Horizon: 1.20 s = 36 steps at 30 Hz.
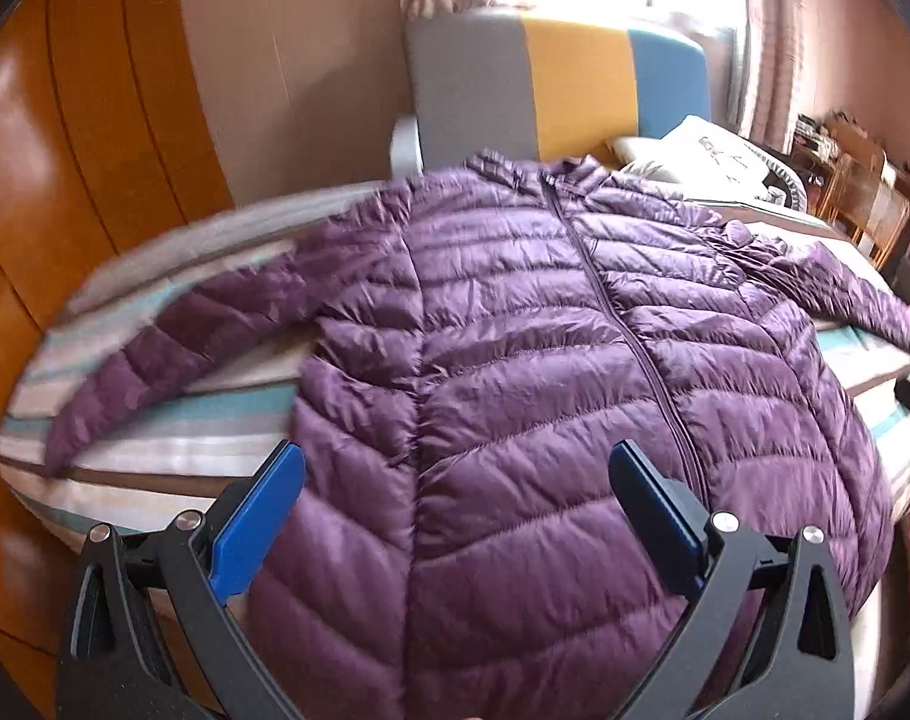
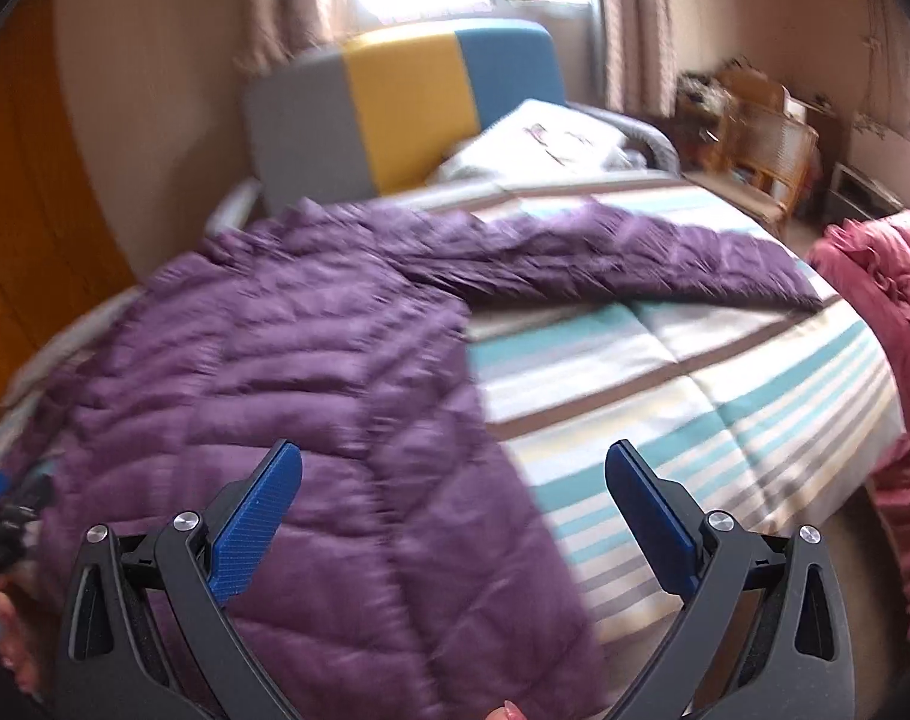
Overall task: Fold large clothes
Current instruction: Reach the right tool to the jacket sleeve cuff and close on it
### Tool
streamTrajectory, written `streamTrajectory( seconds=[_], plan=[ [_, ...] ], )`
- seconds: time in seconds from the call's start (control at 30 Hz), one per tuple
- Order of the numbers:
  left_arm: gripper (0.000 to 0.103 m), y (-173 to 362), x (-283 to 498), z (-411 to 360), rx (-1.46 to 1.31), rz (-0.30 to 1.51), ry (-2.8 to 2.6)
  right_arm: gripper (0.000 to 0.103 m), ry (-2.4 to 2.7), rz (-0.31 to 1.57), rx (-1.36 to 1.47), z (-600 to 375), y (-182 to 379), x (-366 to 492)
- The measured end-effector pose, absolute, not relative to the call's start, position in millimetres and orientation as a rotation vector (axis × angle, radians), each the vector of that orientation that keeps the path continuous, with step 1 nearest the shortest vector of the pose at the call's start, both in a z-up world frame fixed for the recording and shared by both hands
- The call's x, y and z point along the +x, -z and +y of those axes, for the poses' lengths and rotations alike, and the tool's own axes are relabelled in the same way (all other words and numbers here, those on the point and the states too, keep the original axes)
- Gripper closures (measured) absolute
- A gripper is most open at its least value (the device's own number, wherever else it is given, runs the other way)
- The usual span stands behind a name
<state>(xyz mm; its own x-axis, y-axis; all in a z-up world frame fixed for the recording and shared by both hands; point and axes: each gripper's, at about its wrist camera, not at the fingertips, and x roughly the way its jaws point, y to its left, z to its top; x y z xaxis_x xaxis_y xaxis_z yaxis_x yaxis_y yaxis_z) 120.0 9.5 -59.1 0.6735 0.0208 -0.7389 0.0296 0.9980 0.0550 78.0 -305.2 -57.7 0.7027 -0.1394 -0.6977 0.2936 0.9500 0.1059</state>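
Bare striped bedspread [image 2: 682,396] right of the purple down jacket [image 2: 287,372], below its outstretched right sleeve [image 2: 664,264]: open room for passing. Further right, blocked by a pink garment [image 2: 886,324] at the bed edge. Narrower bare strip under the left sleeve [image 1: 155,360], hemmed in by the orange wardrobe [image 1: 65,180]. Toward the headboard [image 1: 550,84], pillows [image 1: 706,150] in the way.

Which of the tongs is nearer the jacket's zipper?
Left. The left tongs hover over the purple jacket's front beside the zipper; the right tongs sit over its side edge.
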Motion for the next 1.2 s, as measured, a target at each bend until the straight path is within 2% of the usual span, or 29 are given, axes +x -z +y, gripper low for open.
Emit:
streamTrajectory(
  seconds=[0.13,0.37,0.4,0.47,0.67,0.83,0.9,1.03,1.1,1.2],
  plan=[
    [0.002,73.1,150.7,23.7,-0.032,0.864,-0.040,0.003,0.306,0.781,0.249,-341.9,70.8,100.2],
    [0.002,80.5,181.8,20.2,0.049,0.812,-0.080,0.003,0.398,0.764,0.381,-413.6,80.1,131.2],
    [0.002,82.0,185.9,20.7,0.037,0.822,-0.062,0.005,0.410,0.764,0.401,-423.1,82.2,136.7],
    [0.002,86.9,196.0,22.8,0.017,0.842,-0.069,0.018,0.455,0.766,0.445,-445.7,87.5,146.1],
    [0.002,98.7,216.5,30.0,0.027,0.825,-0.143,0.029,0.551,0.709,0.664,-515.1,104.5,156.1],
    [0.002,108.6,225.5,33.5,0.053,0.806,-0.151,0.029,0.657,0.685,0.807,-567.0,121.8,161.4],
    [0.002,112.3,228.0,34.9,0.050,0.806,-0.151,0.035,0.678,0.648,0.855,-579.7,126.0,160.7],
    [0.002,122.2,233.5,35.7,0.060,0.833,-0.165,0.036,0.704,0.597,0.907,-598.0,126.5,166.7],
    [0.002,124.7,234.6,36.2,0.058,0.840,-0.170,0.042,0.716,0.575,0.942,-606.5,128.3,169.3],
    [0.002,128.1,236.4,35.2,0.066,0.852,-0.167,0.057,0.751,0.550,0.968,-614.5,131.0,168.7]
  ],
)
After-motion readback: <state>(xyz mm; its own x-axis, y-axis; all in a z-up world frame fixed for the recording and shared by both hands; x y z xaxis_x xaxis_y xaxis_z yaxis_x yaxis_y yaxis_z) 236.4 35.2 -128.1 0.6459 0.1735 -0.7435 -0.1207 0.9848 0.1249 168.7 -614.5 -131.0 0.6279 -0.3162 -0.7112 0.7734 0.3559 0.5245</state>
